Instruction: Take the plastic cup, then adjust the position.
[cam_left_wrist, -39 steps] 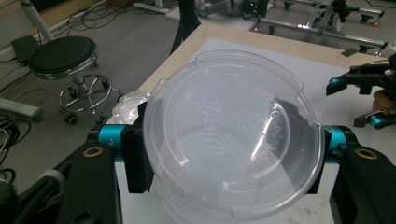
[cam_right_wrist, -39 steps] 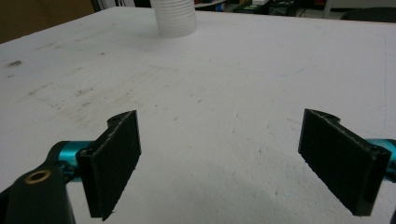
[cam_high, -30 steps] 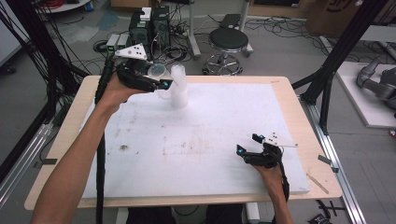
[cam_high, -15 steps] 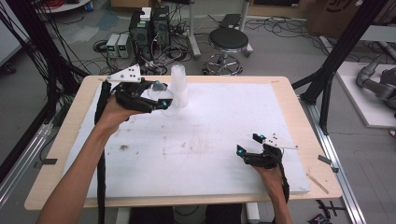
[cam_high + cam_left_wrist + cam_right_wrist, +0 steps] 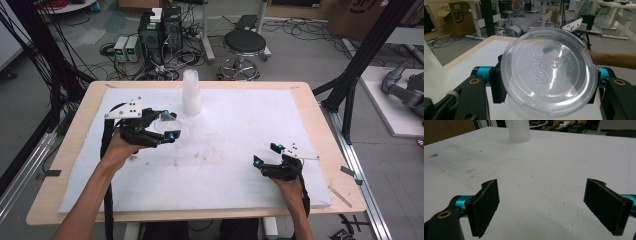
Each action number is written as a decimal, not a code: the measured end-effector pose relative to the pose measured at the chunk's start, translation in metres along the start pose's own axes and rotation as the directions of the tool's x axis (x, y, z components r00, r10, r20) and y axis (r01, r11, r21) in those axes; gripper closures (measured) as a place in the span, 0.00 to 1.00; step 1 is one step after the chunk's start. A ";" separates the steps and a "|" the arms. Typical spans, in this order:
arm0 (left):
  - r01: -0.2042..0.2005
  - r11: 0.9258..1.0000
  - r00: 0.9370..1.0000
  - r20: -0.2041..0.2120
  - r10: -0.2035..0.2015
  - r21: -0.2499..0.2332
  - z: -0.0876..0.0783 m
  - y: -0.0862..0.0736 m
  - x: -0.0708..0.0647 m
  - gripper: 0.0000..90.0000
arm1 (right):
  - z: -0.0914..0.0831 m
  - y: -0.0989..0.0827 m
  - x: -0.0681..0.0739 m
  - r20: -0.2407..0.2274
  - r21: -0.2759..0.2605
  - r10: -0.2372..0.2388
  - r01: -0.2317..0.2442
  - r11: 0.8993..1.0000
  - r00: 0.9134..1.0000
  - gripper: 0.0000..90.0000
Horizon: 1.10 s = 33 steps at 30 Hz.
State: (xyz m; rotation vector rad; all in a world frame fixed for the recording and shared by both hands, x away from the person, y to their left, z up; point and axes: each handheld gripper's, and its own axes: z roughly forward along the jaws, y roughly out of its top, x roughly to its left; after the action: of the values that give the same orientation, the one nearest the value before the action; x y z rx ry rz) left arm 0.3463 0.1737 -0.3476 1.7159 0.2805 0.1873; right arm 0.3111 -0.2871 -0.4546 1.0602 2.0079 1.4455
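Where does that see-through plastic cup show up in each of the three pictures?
High view: the clear cup sits left of centre, held in the left hand-held gripper.
Left gripper view: the cup is at the centre, its base towards the camera.
Right gripper view: not in it.
Shared landmark: the white cup stack.

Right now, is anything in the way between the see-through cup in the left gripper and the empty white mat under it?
Nothing visible is. The left gripper holds the clear plastic cup over a bare patch of the white mat. The stack of cups stands farther back, off to the side, and the right gripper rests open near the mat's other end.
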 end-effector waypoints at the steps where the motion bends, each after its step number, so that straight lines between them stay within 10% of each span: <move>1: 0.006 1.000 1.000 0.004 -0.006 -0.010 -0.001 -0.003 -0.002 0.42 | 0.000 0.000 0.000 0.001 0.000 0.002 -0.002 1.000 1.000 0.15; 25: 0.031 0.998 0.999 0.013 -0.030 -0.051 -0.010 -0.032 -0.006 0.41 | -0.001 0.000 0.001 -0.012 -0.004 -0.009 0.009 1.000 1.000 0.15; 33: 0.032 0.998 0.999 0.034 -0.031 -0.058 -0.009 -0.034 -0.008 0.42 | -0.004 0.004 -0.001 -0.145 -0.013 -0.033 0.031 0.999 0.989 0.15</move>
State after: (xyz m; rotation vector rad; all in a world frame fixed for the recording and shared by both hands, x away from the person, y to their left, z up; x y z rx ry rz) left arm 0.3338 0.1845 -0.3793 1.6545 0.2746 0.1421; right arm 0.3101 -0.2896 -0.4499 0.9378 2.1043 1.5551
